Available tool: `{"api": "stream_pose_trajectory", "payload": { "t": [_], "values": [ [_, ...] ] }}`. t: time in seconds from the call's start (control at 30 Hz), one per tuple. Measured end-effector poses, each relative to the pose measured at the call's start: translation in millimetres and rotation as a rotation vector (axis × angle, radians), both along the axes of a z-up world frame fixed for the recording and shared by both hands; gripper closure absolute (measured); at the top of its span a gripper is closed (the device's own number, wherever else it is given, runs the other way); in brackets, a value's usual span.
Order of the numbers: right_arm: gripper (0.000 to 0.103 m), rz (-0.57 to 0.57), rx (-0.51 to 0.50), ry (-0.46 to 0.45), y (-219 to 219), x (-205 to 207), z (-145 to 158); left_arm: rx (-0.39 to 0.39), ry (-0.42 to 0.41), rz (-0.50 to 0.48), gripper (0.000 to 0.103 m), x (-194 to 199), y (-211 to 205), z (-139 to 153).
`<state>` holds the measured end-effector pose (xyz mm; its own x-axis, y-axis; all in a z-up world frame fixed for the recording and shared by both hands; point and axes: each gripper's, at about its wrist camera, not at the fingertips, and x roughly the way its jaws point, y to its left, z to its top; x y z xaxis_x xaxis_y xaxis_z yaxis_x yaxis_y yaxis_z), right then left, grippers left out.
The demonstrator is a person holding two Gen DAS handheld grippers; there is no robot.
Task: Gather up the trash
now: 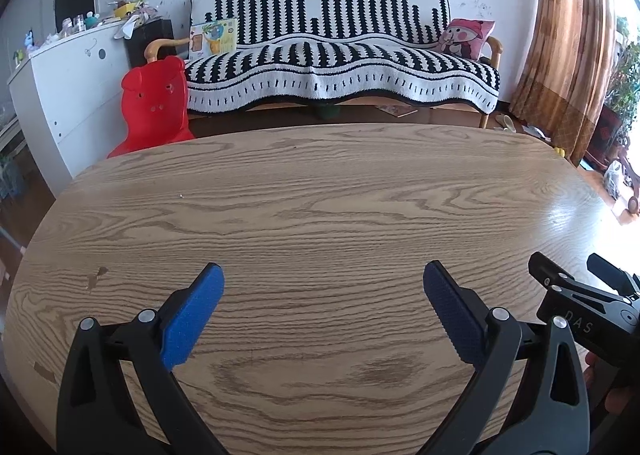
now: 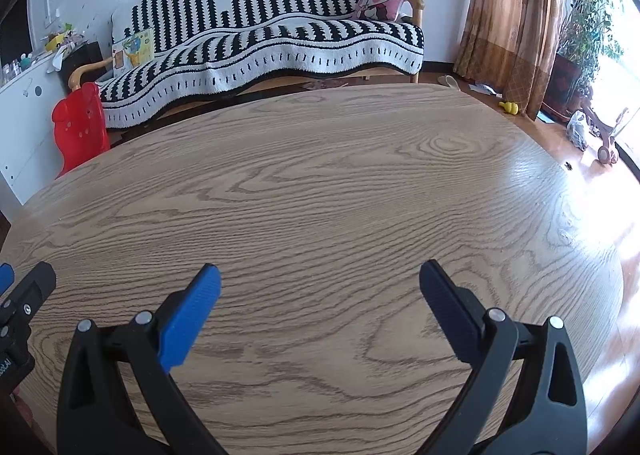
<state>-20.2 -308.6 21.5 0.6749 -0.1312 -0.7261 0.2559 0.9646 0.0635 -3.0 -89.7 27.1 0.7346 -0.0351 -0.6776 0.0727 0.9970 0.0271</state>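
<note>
No trash shows on the wooden table (image 1: 320, 207) in either view. My left gripper (image 1: 323, 275) is open and empty, its blue-padded fingers spread wide just above the table's near part. My right gripper (image 2: 320, 275) is also open and empty over the table (image 2: 340, 183). The right gripper's black body (image 1: 580, 307) shows at the right edge of the left wrist view. The left gripper's body (image 2: 24, 307) shows at the left edge of the right wrist view.
Beyond the table stands a sofa (image 1: 340, 55) with a black-and-white cover and a pink cushion (image 1: 466, 37). A red plastic chair (image 1: 154, 107) and a white cabinet (image 1: 68, 95) are at the left. Curtains (image 2: 516, 15) and plants (image 2: 588, 27) are at the right.
</note>
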Motion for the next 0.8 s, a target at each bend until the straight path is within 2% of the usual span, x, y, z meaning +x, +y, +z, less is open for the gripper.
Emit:
{"api": "stream_pose_trajectory", "payload": {
  "t": [0.13, 0.8],
  "values": [
    [0.007, -0.001, 0.003, 0.004, -0.4, 0.2, -0.3, 0.023, 0.003, 0.014, 0.006, 0.8, -1.8, -0.7],
    [0.007, -0.004, 0.01, 0.008, -1.3, -0.7, -0.5, 0.006, 0.027, -0.011, 0.006, 1.0, -3.8, -4.4]
  ]
}}
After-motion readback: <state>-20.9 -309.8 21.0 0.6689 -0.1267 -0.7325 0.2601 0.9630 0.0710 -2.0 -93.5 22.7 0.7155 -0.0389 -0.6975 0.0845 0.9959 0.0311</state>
